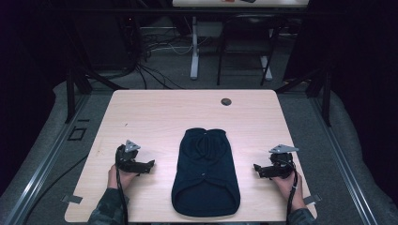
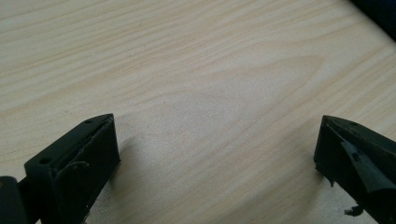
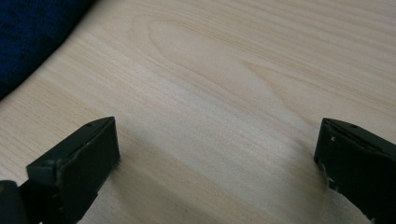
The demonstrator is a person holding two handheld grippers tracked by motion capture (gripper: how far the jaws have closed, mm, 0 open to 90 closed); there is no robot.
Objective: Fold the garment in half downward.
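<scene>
Dark navy knit garment [image 1: 205,172], looks like a small sleeveless sweater, lies flat in the middle of the light wood table [image 1: 164,112], toward the near edge, neck end pointing away from the person, hem nearest the table's front edge. Small dark round cap [image 1: 226,101] sits in the tabletop near the far edge, well apart from the garment.

Left gripper [image 1: 149,165] rests low at the table, left of the garment, tips aimed at it but apart, bare wood between. In the left gripper view its jaws are spread wide, nothing between them, just wood grain; a sliver of the navy fabric [image 2: 380,11] shows top right corner.

Right gripper [image 1: 256,168] mirrors it on the other side, near the garment's right edge, not touching. Right gripper view: jaws spread wide too, empty gap over bare wood, and the navy knit [image 3: 32,32] fills the top left corner.

Both held by the person's hands, sleeves coming in from the bottom edge, cables trailing back. Garment untouched, approx. centred between the two grippers.
</scene>
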